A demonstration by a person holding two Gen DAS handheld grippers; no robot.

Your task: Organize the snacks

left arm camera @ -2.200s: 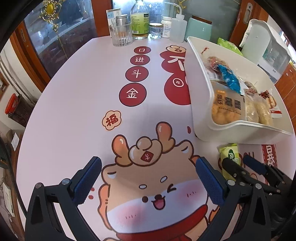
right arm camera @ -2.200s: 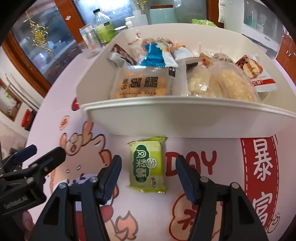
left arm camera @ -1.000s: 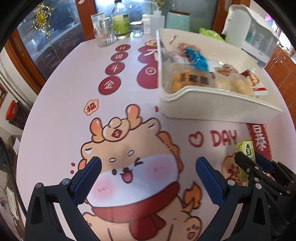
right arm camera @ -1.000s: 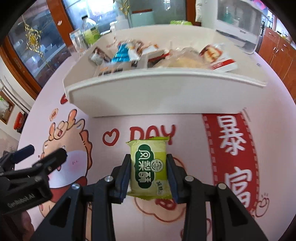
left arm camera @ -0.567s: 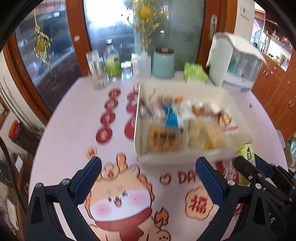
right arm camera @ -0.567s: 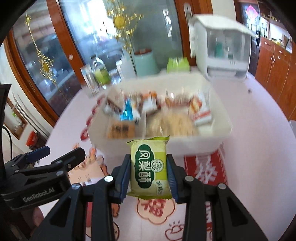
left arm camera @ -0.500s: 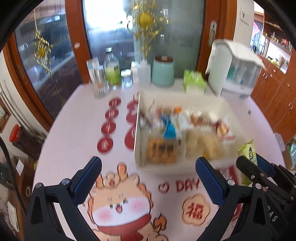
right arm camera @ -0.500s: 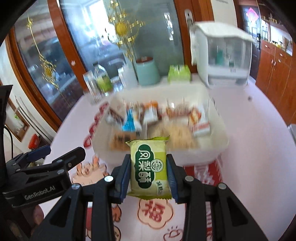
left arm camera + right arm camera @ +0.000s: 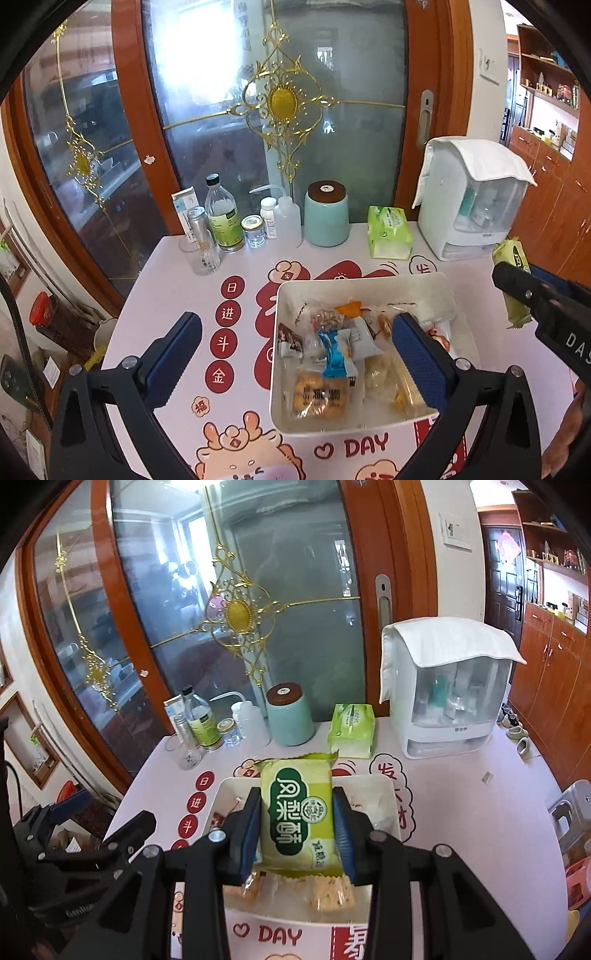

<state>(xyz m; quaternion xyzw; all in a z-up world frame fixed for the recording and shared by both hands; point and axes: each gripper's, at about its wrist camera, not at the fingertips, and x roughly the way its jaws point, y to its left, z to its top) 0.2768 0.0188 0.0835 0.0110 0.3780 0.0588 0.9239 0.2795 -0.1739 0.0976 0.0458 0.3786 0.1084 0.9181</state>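
My right gripper (image 9: 297,823) is shut on a green snack packet (image 9: 297,812) and holds it in the air above the white bin (image 9: 384,786). The packet also shows at the right edge of the left wrist view (image 9: 511,280). The white bin (image 9: 369,284) sits on the pink table and holds several wrapped snacks, among them a blue packet (image 9: 334,356) and a cracker pack (image 9: 319,398). My left gripper (image 9: 295,354) is open and empty, raised over the bin's left side.
At the table's far edge stand a glass (image 9: 201,254), bottles (image 9: 223,218), a teal canister (image 9: 327,214), a green tissue pack (image 9: 388,230) and a white cabinet box (image 9: 472,206). A glass door is behind them.
My right gripper closed on the green packet on the table and lifted it high above the bin. Both grippers rose well above the table. The left stayed open.
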